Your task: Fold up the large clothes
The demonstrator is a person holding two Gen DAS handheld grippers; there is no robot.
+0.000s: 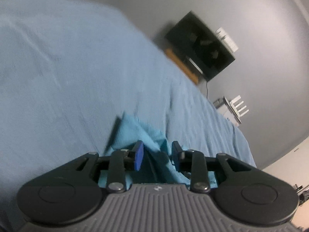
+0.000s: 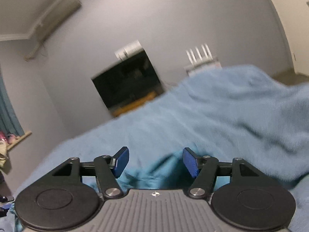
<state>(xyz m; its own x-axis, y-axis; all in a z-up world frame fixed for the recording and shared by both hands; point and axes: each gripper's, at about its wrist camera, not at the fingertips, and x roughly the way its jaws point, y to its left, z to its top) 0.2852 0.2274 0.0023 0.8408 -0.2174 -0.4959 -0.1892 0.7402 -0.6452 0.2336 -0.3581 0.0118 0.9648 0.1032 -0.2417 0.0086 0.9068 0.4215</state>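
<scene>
Your left tongs (image 1: 157, 152) stood with their blue pads a little apart, and a peak of teal cloth (image 1: 135, 133) rose between them; the gap was narrow, but whether the pads actually gripped the fabric could not be determined from the left wrist view. Your right tongs (image 2: 155, 160) were plainly spread, with the same teal cloth (image 2: 154, 176) bunched low between the pads and touching neither so far as could be seen.

The garment lay on a bed covered by a pale blue sheet (image 1: 67, 67). In the right wrist view a large rumpled mass of pale blue fabric (image 2: 241, 106) heaped up beyond the tongs; both views were blurred, and it could not be settled whether that mass was sheet, blanket or part of the clothing. Only a small gathered portion of the teal cloth showed near either tool.

In the background a dark screen (image 1: 200, 46) hung on the grey wall, with a white router (image 2: 199, 58) near it.

Progress assessment: no flat panel, crease or squared stack was visible in either view. You appeared to be at the gathering or lifting stage. In my judgement the spreading, the folds themselves and the final smoothing all remained outstanding.
</scene>
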